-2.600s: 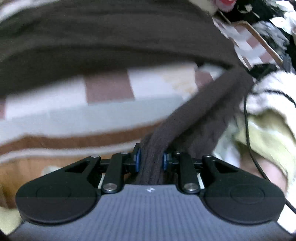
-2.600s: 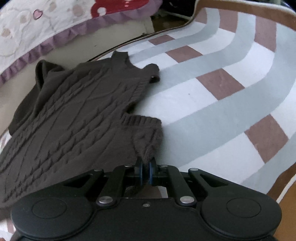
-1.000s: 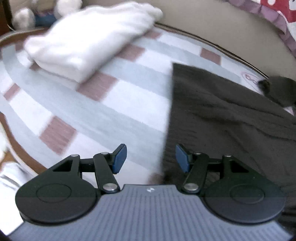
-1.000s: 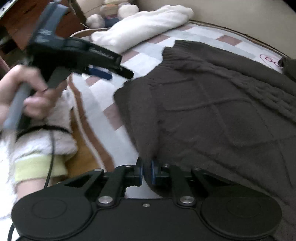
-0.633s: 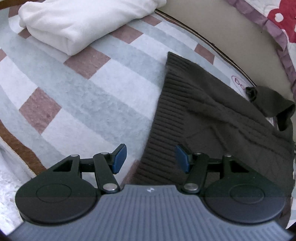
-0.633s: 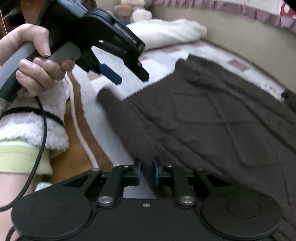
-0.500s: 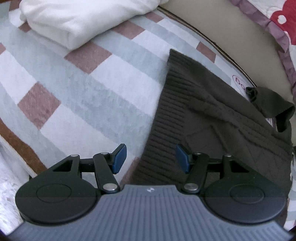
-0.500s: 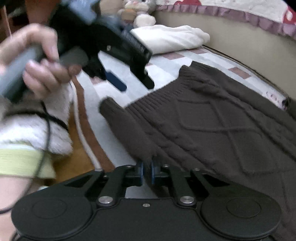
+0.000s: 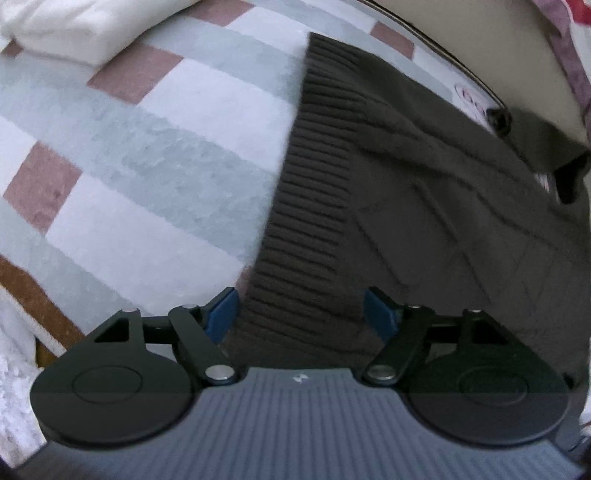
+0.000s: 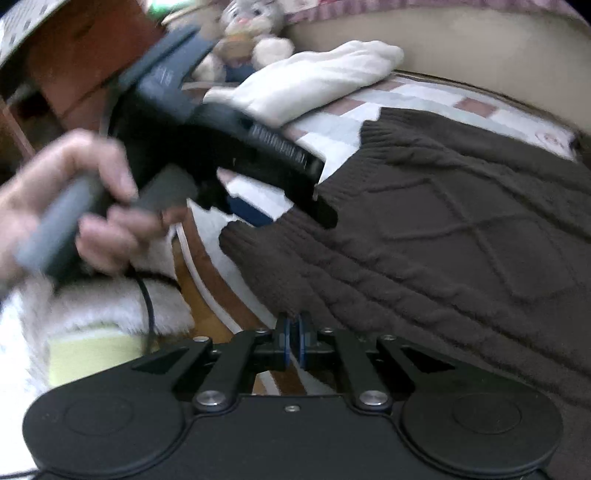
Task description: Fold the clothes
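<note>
One garment looks finished already: a white folded garment [image 10: 314, 83] is lying at the far end of the striped blanket [image 9: 155, 147], near a stuffed toy [image 10: 251, 33]. I am now working on the brown sweater [image 10: 461, 229], which is lying spread on that blanket, knit face up, and it is not yet a tidy bundle.

My right gripper [image 10: 291, 345] is pinching the near edge of the sweater, jaws together on the knit. My left gripper [image 9: 301, 314] is hanging over the ribbed hem [image 9: 310, 206]; its jaws have just been opening and are standing wide apart, with the hem corner lying between them but no pad pressing on it. From the right wrist view I am seeing the hand [image 10: 74, 206] that carries this tool close to the same corner.

I am judging the fold only begun: the left side needs a grip, then the sweater needs doubling over and squaring, probably twice, before it can join the white one.
</note>
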Demonstrator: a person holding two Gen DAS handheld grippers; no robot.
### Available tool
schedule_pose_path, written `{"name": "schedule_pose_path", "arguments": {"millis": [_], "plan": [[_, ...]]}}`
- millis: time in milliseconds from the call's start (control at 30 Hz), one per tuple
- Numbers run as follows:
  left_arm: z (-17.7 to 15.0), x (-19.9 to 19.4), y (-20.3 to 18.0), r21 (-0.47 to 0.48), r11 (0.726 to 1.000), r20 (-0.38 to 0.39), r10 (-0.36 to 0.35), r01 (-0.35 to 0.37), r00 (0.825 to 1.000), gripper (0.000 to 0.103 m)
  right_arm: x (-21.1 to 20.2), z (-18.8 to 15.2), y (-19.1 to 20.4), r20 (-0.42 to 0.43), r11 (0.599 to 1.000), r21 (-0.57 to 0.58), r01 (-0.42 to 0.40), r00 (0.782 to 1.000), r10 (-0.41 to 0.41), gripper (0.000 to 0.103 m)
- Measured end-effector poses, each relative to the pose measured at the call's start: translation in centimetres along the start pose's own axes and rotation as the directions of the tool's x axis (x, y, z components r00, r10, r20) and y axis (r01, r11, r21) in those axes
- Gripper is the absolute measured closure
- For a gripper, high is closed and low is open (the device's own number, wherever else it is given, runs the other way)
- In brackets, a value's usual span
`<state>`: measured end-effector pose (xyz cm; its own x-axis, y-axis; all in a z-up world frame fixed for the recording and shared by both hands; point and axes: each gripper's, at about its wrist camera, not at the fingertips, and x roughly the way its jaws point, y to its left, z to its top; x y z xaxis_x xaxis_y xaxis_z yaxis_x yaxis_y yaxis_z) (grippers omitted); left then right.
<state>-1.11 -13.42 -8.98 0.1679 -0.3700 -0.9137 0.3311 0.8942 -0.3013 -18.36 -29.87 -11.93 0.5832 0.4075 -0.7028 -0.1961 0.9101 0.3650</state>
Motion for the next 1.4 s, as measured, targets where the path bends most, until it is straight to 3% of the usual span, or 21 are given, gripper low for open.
{"name": "schedule_pose_path", "arguments": {"millis": [67,133,200,267,367,433,533,600,700,767,833,900,933,967,1033,1067,1133,1167,1233,1333,1400], "plan": [[-0.1,0.2,-0.3,0.024,1.0,0.001,0.003,-0.003,1.0,0.017,-0.7,0.1,-0.8,0.034,0.997,0.066,-0.037,0.999,0.035,0.096],[-0.2,0.2,-0.4,0.046,0.999,0.01,0.004,-0.004,1.0,0.021,-1.5,0.3,-1.4,0.066,0.991,0.115,-0.076,0.995,0.068,0.096],[-0.6,-0.7,-0.7,0.077,0.997,0.066,-0.01,0.005,0.998,0.095,-1.9,0.2,-1.7,0.084,0.983,0.151,-0.101,0.992,0.089,0.096],[-1.1,-2.4,-1.3,0.124,0.992,0.146,-0.015,-0.003,0.989,0.095,-2.2,0.0,-1.9,0.095,0.977,0.178,-0.122,0.99,0.106,0.096],[-2.7,-5.6,-2.8,0.191,0.977,0.277,0.035,-0.091,0.96,0.095,-2.4,-0.1,-1.9,0.112,0.959,0.221,-0.177,0.982,0.155,0.096],[-3.8,-6.4,-3.3,0.217,0.965,0.295,0.081,-0.15,0.952,0.095,-2.7,-0.2,-1.9,0.129,0.938,0.261,-0.228,0.971,0.2,0.096],[-4.7,-4.1,-3.4,0.236,0.945,0.216,0.175,-0.226,0.961,0.094,-2.3,-0.7,-2.1,0.107,0.919,0.315,-0.238,0.971,0.215,0.096],[-4.1,-2.5,-3.0,0.214,0.947,0.14,0.214,-0.241,0.967,0.091,-1.0,-0.9,-1.7,0.031,0.936,0.301,-0.183,0.983,0.182,0.096],[-4.0,-2.1,-3.3,0.225,0.932,0.131,0.259,-0.283,0.957,0.09,0.7,-1.2,-1.0,-0.058,0.955,0.268,-0.128,0.987,0.149,0.096],[-4.2,-2.1,-3.6,0.236,0.925,0.132,0.272,-0.297,0.953,0.088,0.8,-1.0,-0.8,-0.071,0.958,0.26,-0.124,0.987,0.147,0.096],[-4.2,-2.1,-3.8,0.229,0.926,0.132,0.276,-0.301,0.952,0.085,0.5,-0.8,-1.1,-0.072,0.943,0.288,-0.167,0.978,0.195,0.093],[-4.0,-2.4,-3.6,0.211,0.927,0.146,0.285,-0.311,0.948,0.069,0.3,-1.1,-1.6,-0.078,0.898,0.353,-0.262,0.948,0.308,0.093],[-4.0,-2.7,-3.5,0.203,0.929,0.156,0.282,-0.311,0.946,0.069,0.1,-1.2,-1.7,-0.078,0.874,0.38,-0.303,0.931,0.357,0.093],[-4.1,-3.3,-3.4,0.201,0.936,0.17,0.257,-0.289,0.951,0.069,-0.3,-1.1,-1.5,-0.081,0.883,0.362,-0.3,0.933,0.35,0.093],[-4.2,-4.1,-3.3,0.196,0.954,0.196,0.188,-0.226,0.962,0.062,-1.6,-0.4,-1.5,-0.082,0.924,0.302,-0.235,0.959,0.271,0.092],[-4.2,-4.8,-3.2,0.191,0.965,0.217,0.138,-0.181,0.966,0.056,-2.6,0.0,-2.0,-0.065,0.933,0.3,-0.2,0.971,0.229,0.092],[-4.1,-6.0,-3.7,0.196,0.974,0.254,0.058,-0.11,0.966,0.055,-5.2,1.1,-3.8,-0.026,0.935,0.325,-0.139,0.988,0.155,0.089],[-4.0,-6.5,-4.3,0.218,0.972,0.269,0.029,-0.09,0.963,0.055,-6.5,1.5,-4.8,-0.006,0.935,0.338,-0.112,0.993,0.122,0.084],[-3.8,-7.3,-5.8,0.265,0.963,0.296,-0.032,-0.049,0.955,0.052,-10.0,2.4,-7.4,0.034,0.933,0.357,-0.038,0.999,0.028,0.062],[-3.0,-7.4,-9.0,0.344,0.939,0.289,-0.129,0.023,0.949,0.046,-14.7,3.1,-11.9,0.095,0.925,0.372,0.083,0.987,-0.126,0.047],[-2.3,-6.5,-11.8,0.38,0.924,0.268,-0.147,0.036,0.952,0.042,-17.2,2.5,-15.2,0.157,0.902,0.394,0.177,0.954,-0.255,0.045]]}}
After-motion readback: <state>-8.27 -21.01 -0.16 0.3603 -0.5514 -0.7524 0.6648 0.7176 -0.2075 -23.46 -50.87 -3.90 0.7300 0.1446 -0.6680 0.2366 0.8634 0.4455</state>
